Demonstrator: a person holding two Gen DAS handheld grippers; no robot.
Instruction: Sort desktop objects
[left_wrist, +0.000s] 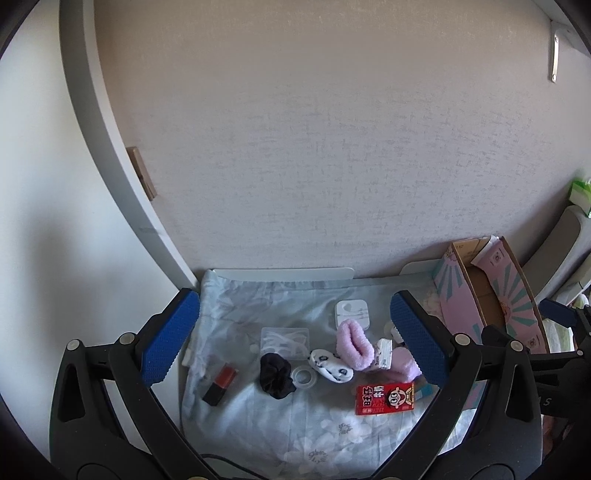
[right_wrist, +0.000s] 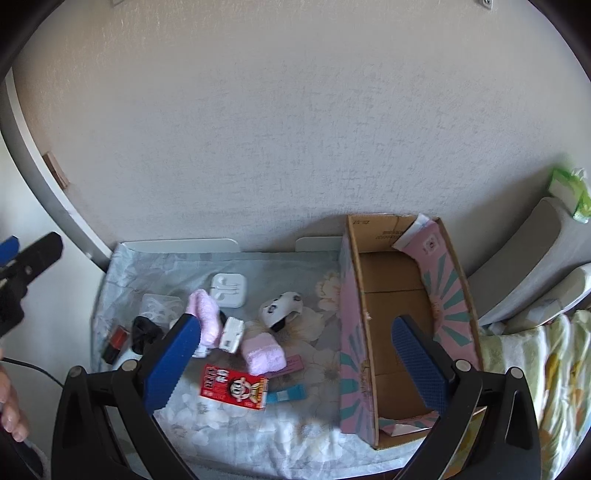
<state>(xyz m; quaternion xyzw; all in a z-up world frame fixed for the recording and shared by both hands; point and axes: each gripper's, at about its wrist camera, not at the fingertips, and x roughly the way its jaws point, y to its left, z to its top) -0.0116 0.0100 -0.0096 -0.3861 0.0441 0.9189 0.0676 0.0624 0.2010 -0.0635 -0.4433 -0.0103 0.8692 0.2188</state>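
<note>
Clutter lies loose on the flowered cloth, none of it yet in the pink cardboard box, which stands open and looks empty at the cloth's right edge; both the left gripper and the right gripper hang above the desk with jaws spread wide, holding nothing. The pink fuzzy socks and the black scrunchie are soft and light — I would pinch them across the thick middle, since they squash rather than slip; the red milk carton looks stiff but crushable, best taken across its narrow sides with a mild squeeze; the white earphone case and clear plastic box seem hard and smooth — likely slippery, so grip square across the flat faces; the tape ring lies flat and may need an edge-on pinch.
</note>
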